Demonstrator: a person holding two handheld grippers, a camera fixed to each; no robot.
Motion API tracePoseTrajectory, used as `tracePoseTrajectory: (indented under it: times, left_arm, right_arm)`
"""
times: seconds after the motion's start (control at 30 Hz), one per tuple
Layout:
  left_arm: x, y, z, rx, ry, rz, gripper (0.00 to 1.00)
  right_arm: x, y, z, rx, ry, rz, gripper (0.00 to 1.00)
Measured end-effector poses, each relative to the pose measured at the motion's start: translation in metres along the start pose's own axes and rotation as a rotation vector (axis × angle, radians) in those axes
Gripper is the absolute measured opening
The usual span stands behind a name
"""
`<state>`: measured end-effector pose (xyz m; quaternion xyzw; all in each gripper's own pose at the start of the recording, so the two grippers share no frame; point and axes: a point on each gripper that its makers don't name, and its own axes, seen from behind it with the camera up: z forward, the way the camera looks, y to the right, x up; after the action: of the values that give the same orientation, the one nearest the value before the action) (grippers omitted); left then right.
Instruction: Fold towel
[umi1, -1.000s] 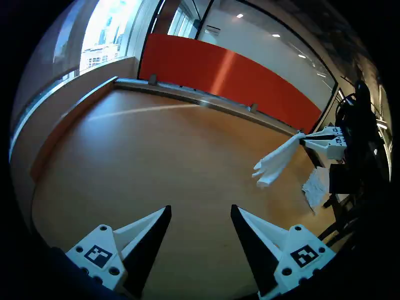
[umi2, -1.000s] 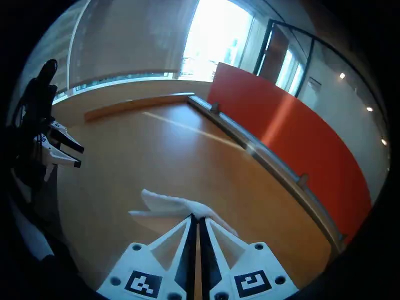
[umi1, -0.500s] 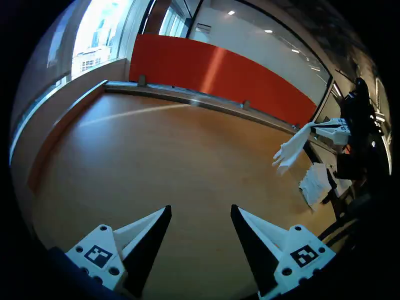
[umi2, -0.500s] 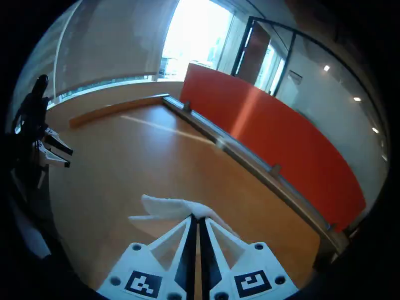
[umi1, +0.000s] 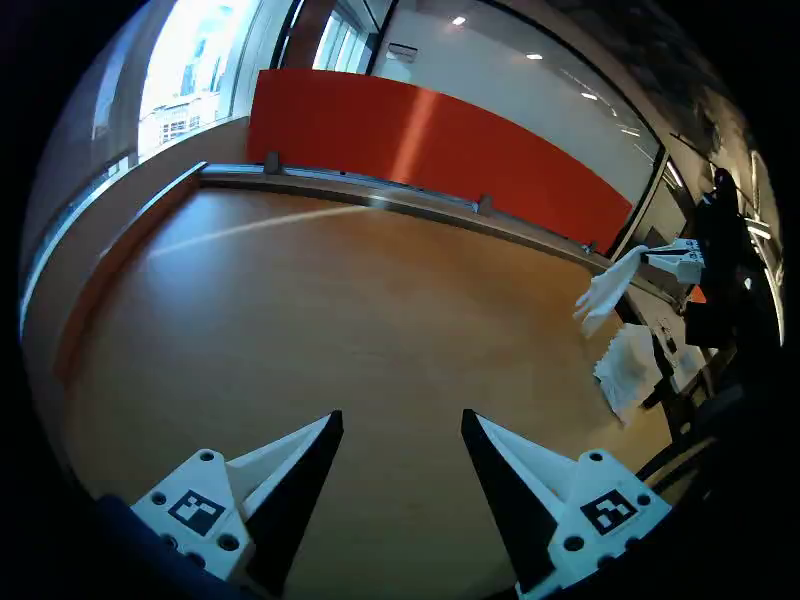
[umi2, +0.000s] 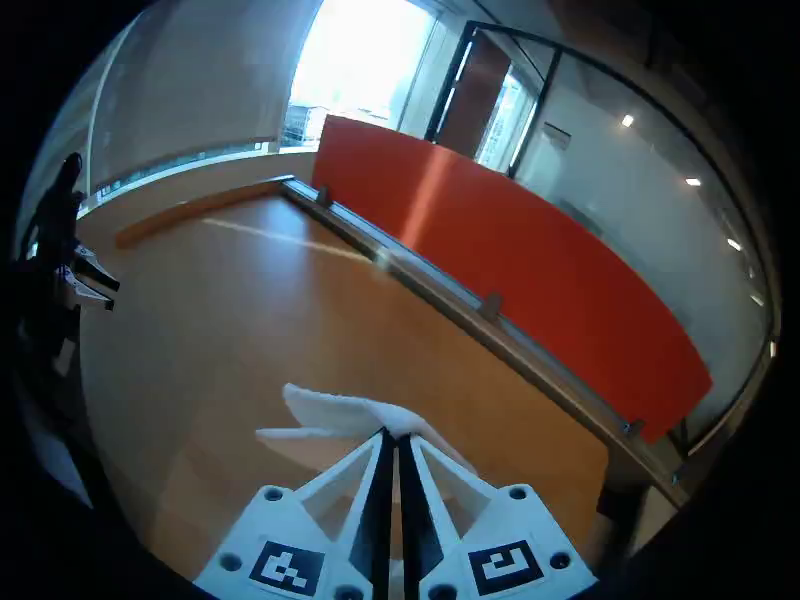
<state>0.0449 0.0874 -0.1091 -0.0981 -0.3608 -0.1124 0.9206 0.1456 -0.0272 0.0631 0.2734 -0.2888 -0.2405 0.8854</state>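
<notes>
A white towel (umi2: 350, 425) hangs from my right gripper (umi2: 394, 445), whose fingers are shut on it above the wooden table (umi2: 250, 330). In the left gripper view the same towel (umi1: 605, 290) dangles from the right gripper (umi1: 650, 260) far off at the table's right edge. My left gripper (umi1: 400, 425) is open over the near part of the table (umi1: 330, 320), with nothing between its fingers. In the right gripper view the left gripper (umi2: 95, 285) shows at the far left, held by a person's hand.
A second white cloth (umi1: 628, 368) lies at the table's right edge. An orange partition (umi1: 440, 150) with a metal rail (umi1: 400, 200) borders the table's far side. Windows (umi1: 190, 70) stand at the left. A dark-clad person (umi1: 730, 290) stands at the right.
The right gripper has carried the hanging towel up and away toward the table's right edge. The left gripper has stayed open, its view shifting slightly.
</notes>
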Motion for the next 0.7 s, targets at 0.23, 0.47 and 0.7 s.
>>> tracePoseTrajectory:
  times: [0.23, 0.47, 0.7]
  left_arm:
    - [0.001, 0.015, 0.004, 0.008, -0.005, 0.002, 0.87]
    - [0.001, 0.03, 0.011, 0.012, -0.015, 0.009, 0.88]
    - [0.002, 0.042, 0.014, 0.012, -0.023, 0.02, 0.88]
  right_arm:
    - [-0.027, 0.047, -0.015, -0.034, -0.023, 0.009, 0.03]
    - [-0.053, 0.09, -0.029, -0.067, -0.045, 0.022, 0.03]
    - [-0.077, 0.12, -0.043, -0.088, -0.074, 0.03, 0.03]
